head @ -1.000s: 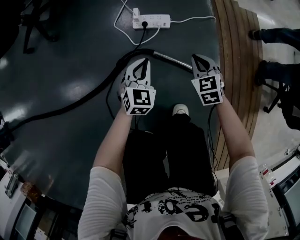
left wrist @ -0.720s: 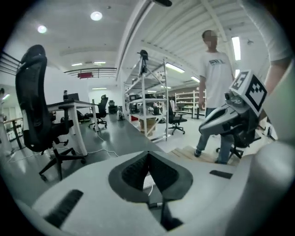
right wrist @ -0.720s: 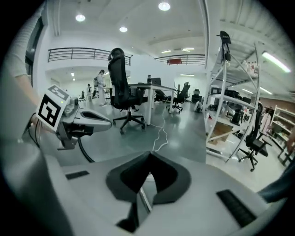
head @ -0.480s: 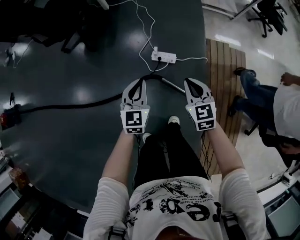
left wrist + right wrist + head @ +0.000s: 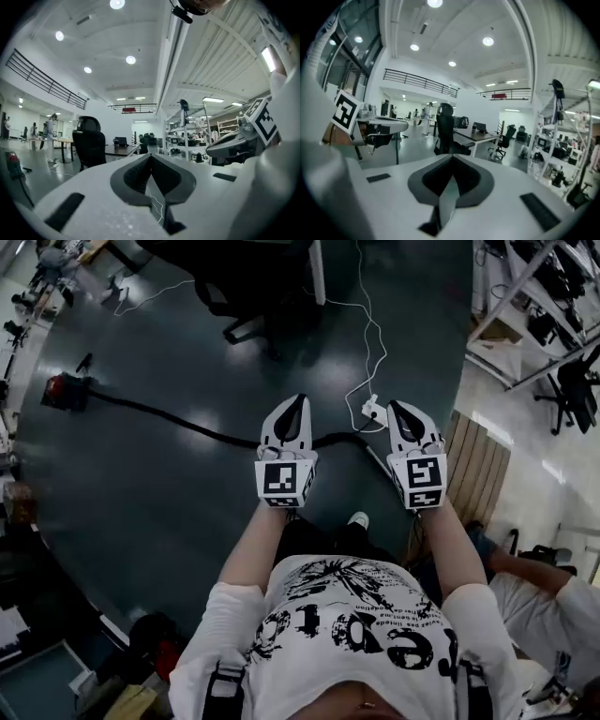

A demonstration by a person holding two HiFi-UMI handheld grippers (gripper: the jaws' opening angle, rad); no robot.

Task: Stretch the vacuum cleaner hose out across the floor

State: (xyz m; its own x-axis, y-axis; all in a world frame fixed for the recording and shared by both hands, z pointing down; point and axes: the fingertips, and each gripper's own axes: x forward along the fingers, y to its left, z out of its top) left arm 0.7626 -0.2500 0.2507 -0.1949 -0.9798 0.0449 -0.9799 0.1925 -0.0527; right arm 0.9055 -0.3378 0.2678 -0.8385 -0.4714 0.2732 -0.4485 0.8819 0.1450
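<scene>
Black ribbed hose (image 5: 187, 425) stretched from red vacuum body (image 5: 66, 390), upper left, to centre: judged done. Left gripper (image 5: 292, 401), right gripper (image 5: 400, 409) closed, empty.

My head view looks steeply down from above on the dark glossy floor (image 5: 187, 512). Both gripper views face level and outward, sharing a distant black high-backed office chair (image 5: 89, 140).

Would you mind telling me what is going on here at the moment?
A standing person holds out the left hand-held gripper and the right hand-held gripper, both shut and empty. The black vacuum hose lies along the dark floor, running from the red vacuum cleaner toward the person's feet. Neither touches it.
</scene>
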